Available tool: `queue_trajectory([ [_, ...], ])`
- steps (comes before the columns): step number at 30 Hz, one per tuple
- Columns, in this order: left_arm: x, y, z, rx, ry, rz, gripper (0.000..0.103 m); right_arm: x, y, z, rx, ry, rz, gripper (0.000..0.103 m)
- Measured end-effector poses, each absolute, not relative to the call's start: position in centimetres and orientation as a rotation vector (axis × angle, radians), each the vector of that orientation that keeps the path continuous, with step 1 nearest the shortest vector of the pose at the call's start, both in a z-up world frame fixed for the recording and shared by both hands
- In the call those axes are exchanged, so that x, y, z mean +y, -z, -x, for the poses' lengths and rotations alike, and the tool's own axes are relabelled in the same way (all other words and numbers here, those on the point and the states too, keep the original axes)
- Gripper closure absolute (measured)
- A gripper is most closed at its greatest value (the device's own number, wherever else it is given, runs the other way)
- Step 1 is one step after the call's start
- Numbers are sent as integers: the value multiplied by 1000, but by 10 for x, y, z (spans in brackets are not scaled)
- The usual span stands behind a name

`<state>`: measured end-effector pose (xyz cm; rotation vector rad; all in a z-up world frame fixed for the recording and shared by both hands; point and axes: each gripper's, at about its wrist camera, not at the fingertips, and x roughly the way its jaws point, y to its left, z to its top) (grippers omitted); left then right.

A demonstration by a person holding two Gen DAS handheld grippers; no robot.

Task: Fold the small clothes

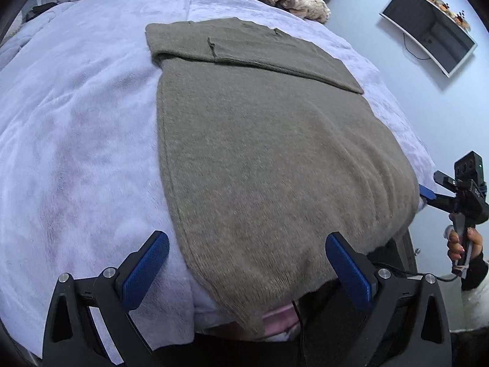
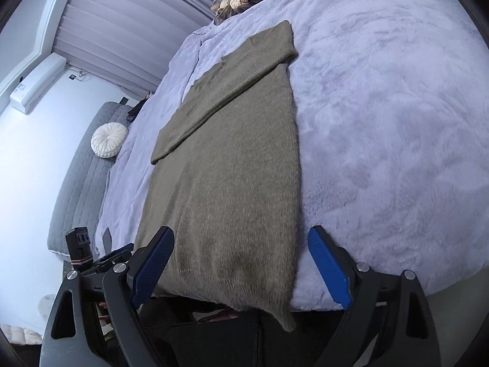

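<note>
Over the bed edge (image 2: 321,301), sweater hem (image 2: 244,293)

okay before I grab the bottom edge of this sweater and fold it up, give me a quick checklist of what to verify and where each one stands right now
1. Left tongs open: ok, blue pads spread wide.
2. Right tongs open: ok, spread wide, holding nothing.
3. Each tongs lined up with a near corner of the olive sweater: ok, the hem lies between the pads in both wrist views.
4. Sleeve already folded across the top: ok, lying flat.
5. Sweater body smooth: ok, only faint ripples near its right edge.
6. Hem fully on the lavender blanket: not ok, it hangs over the bed edge.
</note>
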<state>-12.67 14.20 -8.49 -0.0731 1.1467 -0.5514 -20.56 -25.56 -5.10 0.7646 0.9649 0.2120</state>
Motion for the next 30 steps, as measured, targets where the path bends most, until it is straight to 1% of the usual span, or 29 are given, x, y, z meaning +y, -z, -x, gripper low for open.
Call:
queue_trajectory([
  [11, 129, 102, 153, 1226, 650, 108, 0, -210, 81, 215, 1002, -498, -848, 12],
  [15, 124, 107, 160, 1244, 679, 131, 0, -189, 83, 211, 1009, -572, -834, 12],
  [20, 123, 107, 161, 1243, 696, 157, 1, -190, 83, 211, 982, -573, -894, 12],
  [22, 125, 109, 159, 1252, 693, 163, 9, -193, 85, 213, 976, -559, -933, 12],
  [23, 126, 111, 158, 1262, 692, 174, 10, -195, 87, 216, 973, -549, -953, 17],
  [24, 129, 112, 157, 1267, 695, 190, 19, -197, 89, 217, 971, -537, -976, 25],
  [25, 130, 113, 157, 1274, 697, 199, 35, -198, 91, 218, 974, -520, -988, 48],
  [26, 130, 114, 156, 1284, 698, 203, 44, -199, 93, 218, 985, -501, -995, 79],
  [27, 132, 115, 155, 1292, 706, 204, 64, -199, 95, 219, 993, -483, -996, 93],
  [28, 132, 114, 155, 1296, 722, 206, 82, -198, 95, 219, 989, -479, -995, 96],
  [29, 133, 112, 156, 1293, 753, 217, 84, -196, 92, 219, 970, -495, -996, 96],
  [30, 134, 106, 157, 1272, 785, 232, 84, -195, 87, 219, 941, -521, -1000, 96],
])
